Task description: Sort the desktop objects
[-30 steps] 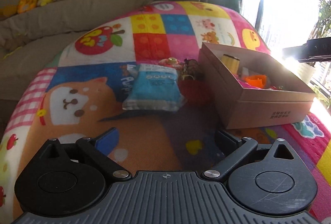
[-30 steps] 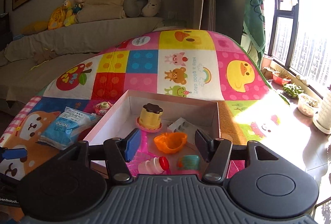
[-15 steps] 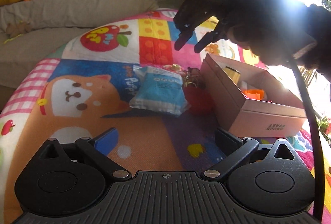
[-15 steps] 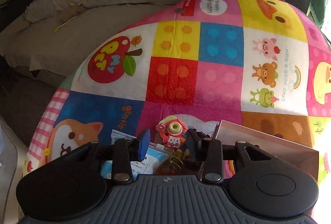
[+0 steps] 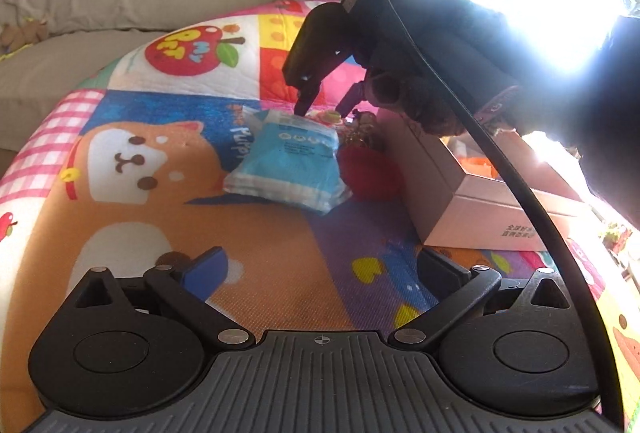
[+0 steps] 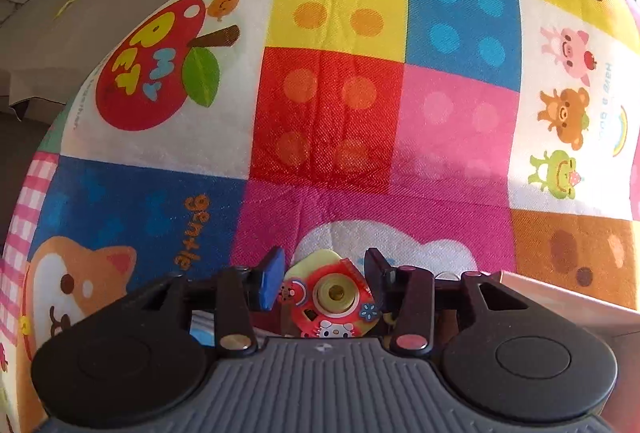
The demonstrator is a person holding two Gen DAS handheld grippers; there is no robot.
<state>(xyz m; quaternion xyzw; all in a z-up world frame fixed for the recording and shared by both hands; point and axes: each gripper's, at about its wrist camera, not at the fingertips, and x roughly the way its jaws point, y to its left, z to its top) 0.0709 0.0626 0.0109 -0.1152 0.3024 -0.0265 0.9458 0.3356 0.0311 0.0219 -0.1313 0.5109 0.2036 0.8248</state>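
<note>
Red and pale-yellow plastic sits between the right tongs (image 6: 322, 283): a small round toy (image 6: 334, 299) with cartoon stickers, lying on the patchwork-covered desk (image 6: 332, 121). The jaws straddle it with a narrow gap on each side, not yet closed on it as far as the wrist view shows. The left tongs (image 5: 322, 267) hover spread wide and carrying nothing, low over the orange part of the cloth, well short of the blue packet (image 5: 290, 163).

My reading is that the pick-up of the toy is in hand. The next move calls for squeezing the jaws onto its rim, lifting it, then carrying it right to the cardboard box (image 5: 492, 201).

Just beside the packet a red object (image 5: 370, 173) and some dark, brassy clutter are too shadowed to name. Window glare washes out most of the box's contents, and the right tongs' body hides the toy's near edge.
</note>
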